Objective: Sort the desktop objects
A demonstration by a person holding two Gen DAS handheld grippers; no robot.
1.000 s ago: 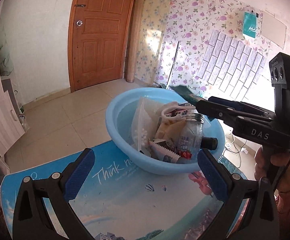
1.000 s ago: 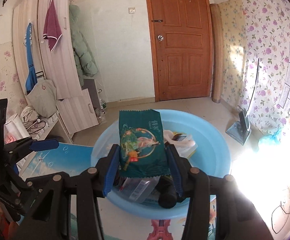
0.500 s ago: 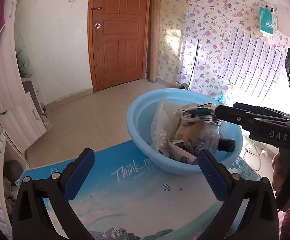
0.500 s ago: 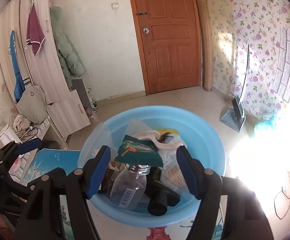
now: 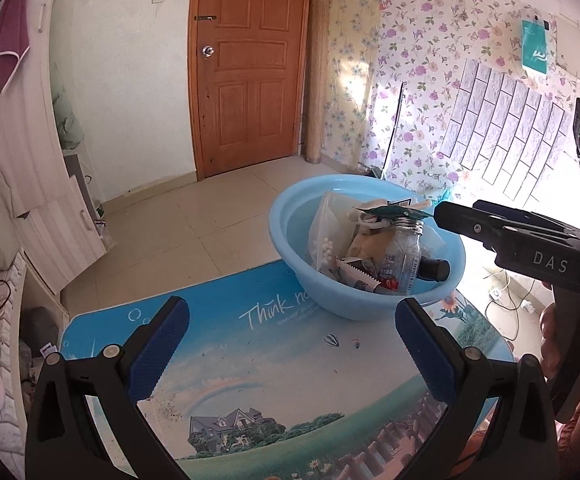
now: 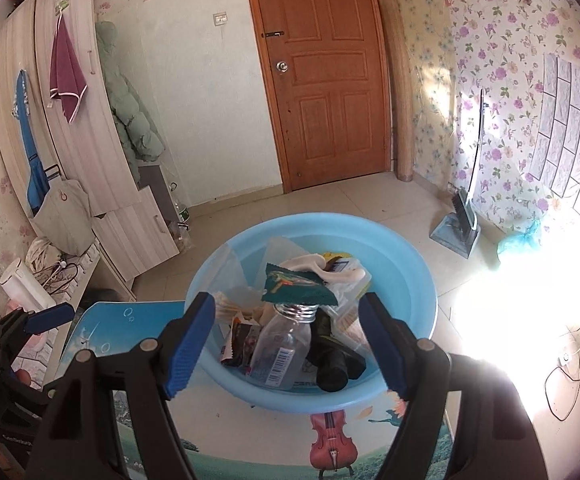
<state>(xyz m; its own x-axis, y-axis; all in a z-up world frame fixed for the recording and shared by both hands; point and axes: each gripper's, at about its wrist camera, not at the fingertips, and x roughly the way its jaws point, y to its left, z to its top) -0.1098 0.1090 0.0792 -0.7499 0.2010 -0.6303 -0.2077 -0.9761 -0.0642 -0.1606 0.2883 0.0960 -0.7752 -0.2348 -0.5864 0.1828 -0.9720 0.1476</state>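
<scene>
With the green snack packet (image 6: 298,286) lying atop the bottle (image 6: 285,344) in the blue basin (image 6: 410,276) at frame centre, both the right gripper (image 6: 285,344) and left gripper (image 5: 290,352) gape empty, so the drop step looks finished and the next move calls for finding another item on the worktop (image 5: 249,368).

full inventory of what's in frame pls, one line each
basin: 1, light blue, on the table
snack packet: 1, dark green, atop the pile in the basin
bottle: 1, clear, in the basin under the packet
clear bag: 1, holds white beads, left side of the basin
table: 1, printed blue scenery top
door: 1, brown wood, far wall
left claw: 1, blue pads, open over the table
right claw: 1, blue pads, open at the basin
</scene>
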